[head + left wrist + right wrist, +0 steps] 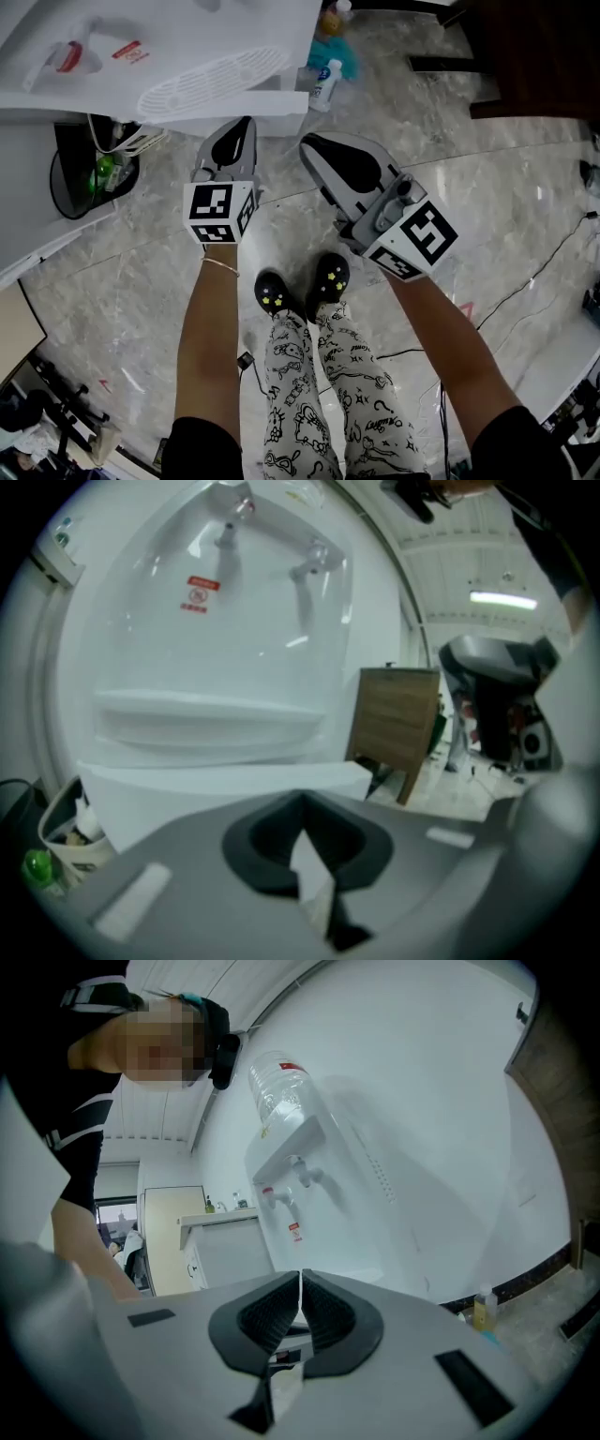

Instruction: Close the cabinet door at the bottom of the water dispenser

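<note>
Near the dispenser (187, 56) I hold my left gripper (246, 124) and right gripper (307, 143), both pressed together on nothing. No view shows the door, so I can't tell if it's closed.

Office-like room, marble floor (487, 187), water dispenser (314, 1147), wooden cabinet (394, 726)

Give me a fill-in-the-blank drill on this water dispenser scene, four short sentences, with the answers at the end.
1. The left gripper and the right gripper both have their jaws ____, with nothing between them.
2. The front of the water dispenser carries ____ taps.
3. The sticker below the taps is printed in ____.
4. The person's shoes on the marble floor are ____ with small yellow spots.

Missing words: shut; two; red; black.
</note>
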Tool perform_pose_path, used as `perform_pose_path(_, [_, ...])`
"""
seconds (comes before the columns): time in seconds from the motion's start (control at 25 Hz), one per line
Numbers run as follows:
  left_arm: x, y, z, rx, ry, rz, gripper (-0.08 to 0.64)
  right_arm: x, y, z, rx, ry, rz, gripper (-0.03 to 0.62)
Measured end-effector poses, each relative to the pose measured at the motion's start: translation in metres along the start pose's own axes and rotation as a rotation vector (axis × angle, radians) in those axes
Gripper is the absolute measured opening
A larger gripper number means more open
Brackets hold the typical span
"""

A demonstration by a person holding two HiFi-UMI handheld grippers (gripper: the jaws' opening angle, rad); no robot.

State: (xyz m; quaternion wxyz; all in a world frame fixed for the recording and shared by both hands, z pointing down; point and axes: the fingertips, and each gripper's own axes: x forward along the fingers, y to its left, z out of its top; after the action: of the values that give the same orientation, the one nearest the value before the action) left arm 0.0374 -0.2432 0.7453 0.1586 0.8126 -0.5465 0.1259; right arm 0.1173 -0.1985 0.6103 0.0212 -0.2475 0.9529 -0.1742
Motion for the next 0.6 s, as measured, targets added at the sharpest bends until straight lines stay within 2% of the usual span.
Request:
perform_pose_path(0.2, [0.029,0.008,0.012,0.000,0.002,0.008,0.000,-0.001,-0.015,0.004,-0.029,0.015,0.025,0.017])
perform_pose_path(0.32, [0.043,0.009,0.014,0.026,0.027,0.007,0.000,-0.002,-0.025,0.010,-0.018,0.008,0.014,0.017])
perform_pose_path(0.6, [0.055,0.014,0.019,0.012,0.032,0.023,0.000,-0.006,-0.038,0.014,-0.014,0.011,0.006,0.017])
